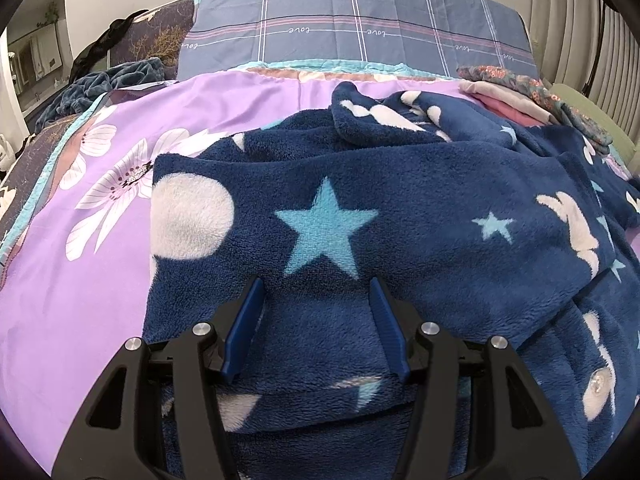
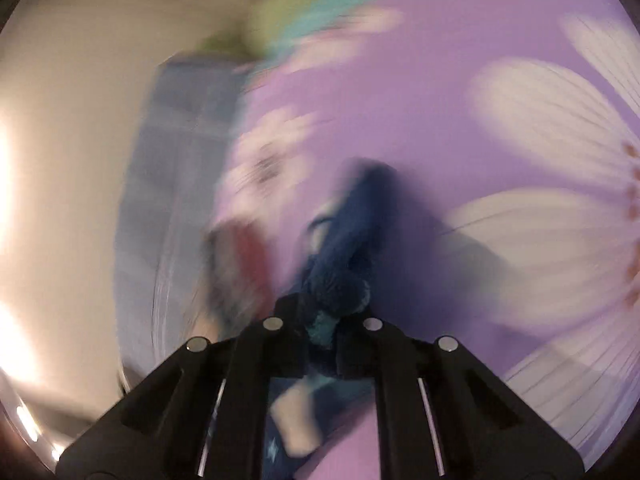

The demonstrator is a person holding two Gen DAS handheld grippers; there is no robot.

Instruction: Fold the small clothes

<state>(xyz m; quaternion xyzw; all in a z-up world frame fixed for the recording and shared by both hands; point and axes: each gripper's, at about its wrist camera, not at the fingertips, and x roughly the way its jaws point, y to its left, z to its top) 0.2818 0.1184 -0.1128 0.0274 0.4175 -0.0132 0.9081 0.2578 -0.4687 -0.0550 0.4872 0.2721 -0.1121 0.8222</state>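
A navy fleece garment (image 1: pixel 400 208) with light blue stars and white shapes lies partly folded on the purple flowered bedsheet (image 1: pixel 80 280). My left gripper (image 1: pixel 316 286) is open just over its near fold, blue fingers (image 1: pixel 250 320) spread to either side of a big star, with nothing pinched between them. The right wrist view is heavily blurred. In it my right gripper (image 2: pixel 326 312) is shut on a bunched edge of the same navy fleece (image 2: pixel 352 224), which sticks out ahead of the jaws above the purple sheet (image 2: pixel 440 120).
A blue plaid pillow (image 1: pixel 352 32) lies at the head of the bed. A pile of pink and flowered clothes (image 1: pixel 520 96) sits at the back right. A crumpled grey-blue garment (image 1: pixel 100 84) lies at the back left. Pale curtains (image 1: pixel 600 60) hang on the right.
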